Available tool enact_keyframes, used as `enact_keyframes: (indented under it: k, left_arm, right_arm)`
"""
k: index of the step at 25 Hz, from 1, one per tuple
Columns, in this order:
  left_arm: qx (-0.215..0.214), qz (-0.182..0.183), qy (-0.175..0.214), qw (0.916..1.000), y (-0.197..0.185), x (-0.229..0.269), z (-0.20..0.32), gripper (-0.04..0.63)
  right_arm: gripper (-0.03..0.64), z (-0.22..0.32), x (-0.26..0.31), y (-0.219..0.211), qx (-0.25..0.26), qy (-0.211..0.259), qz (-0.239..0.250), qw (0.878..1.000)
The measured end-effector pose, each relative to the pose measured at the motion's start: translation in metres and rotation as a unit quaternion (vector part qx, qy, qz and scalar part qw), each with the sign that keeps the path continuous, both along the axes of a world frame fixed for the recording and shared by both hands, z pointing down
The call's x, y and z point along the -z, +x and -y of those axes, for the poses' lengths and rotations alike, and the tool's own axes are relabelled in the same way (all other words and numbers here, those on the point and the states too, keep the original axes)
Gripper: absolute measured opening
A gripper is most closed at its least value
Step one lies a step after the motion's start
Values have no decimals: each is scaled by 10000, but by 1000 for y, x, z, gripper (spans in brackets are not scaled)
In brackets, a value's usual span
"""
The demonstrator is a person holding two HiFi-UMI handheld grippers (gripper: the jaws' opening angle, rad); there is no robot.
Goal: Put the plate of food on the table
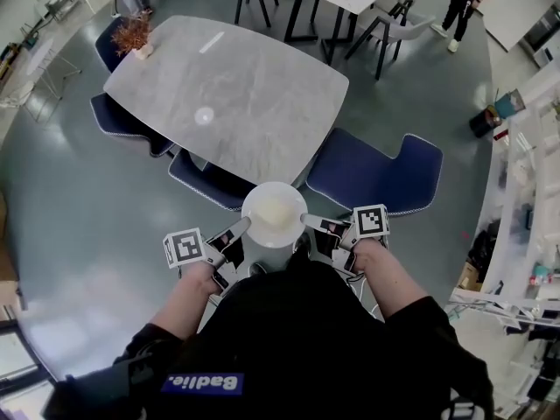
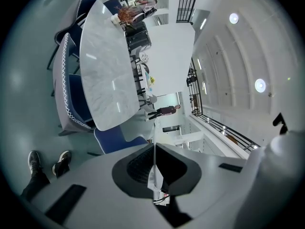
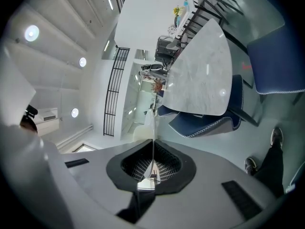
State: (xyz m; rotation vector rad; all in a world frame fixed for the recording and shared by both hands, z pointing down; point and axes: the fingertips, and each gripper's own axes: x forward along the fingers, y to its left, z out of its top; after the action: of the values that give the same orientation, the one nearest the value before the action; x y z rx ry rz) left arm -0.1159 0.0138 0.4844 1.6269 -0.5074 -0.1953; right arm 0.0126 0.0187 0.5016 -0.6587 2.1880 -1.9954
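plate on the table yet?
No, the plate is held by its rim between the left gripper and right gripper, short of the table.

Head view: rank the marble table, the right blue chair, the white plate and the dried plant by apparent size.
1. marble table
2. right blue chair
3. white plate
4. dried plant
The plate is nearest the camera, the plant farthest, so their true order is unsure.
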Motion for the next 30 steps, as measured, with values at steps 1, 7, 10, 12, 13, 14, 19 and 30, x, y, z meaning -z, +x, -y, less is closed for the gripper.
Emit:
enact_keyframes:
  k: [1,7,10,12,13,14,19,30]
  left_arm:
    - [54,10,-24,10000,4,0,5,17]
    - [451,154,-66,9988,21,1,48,17]
    - [641,170,-74,9978,33,3,67,17]
    - [764,170,-83,9969,38,2,74,17]
    - [835,179,-89,9963,39,1,77,17]
    - [912,194,-93,9956,40,0,80,17]
    - [1219,103,-176,9923,48,-4,94,17]
    - [1223,91,-250,9921,25,-13,133,17]
  right_arm:
    - [18,7,0,4,71,-2,-13,10000]
    - [18,59,0,25,369,65,-47,9993]
    - [18,83,1,35,524,87,-21,9986]
    - [18,93,1,39,646,122,-28,9978]
    - [18,97,0,41,707,146,-44,9974]
    - [18,102,-1,43,766,174,-51,9969]
    - [18,123,-3,48,930,39,7,9957]
    - [18,163,-13,28,798,-10,-75,9968]
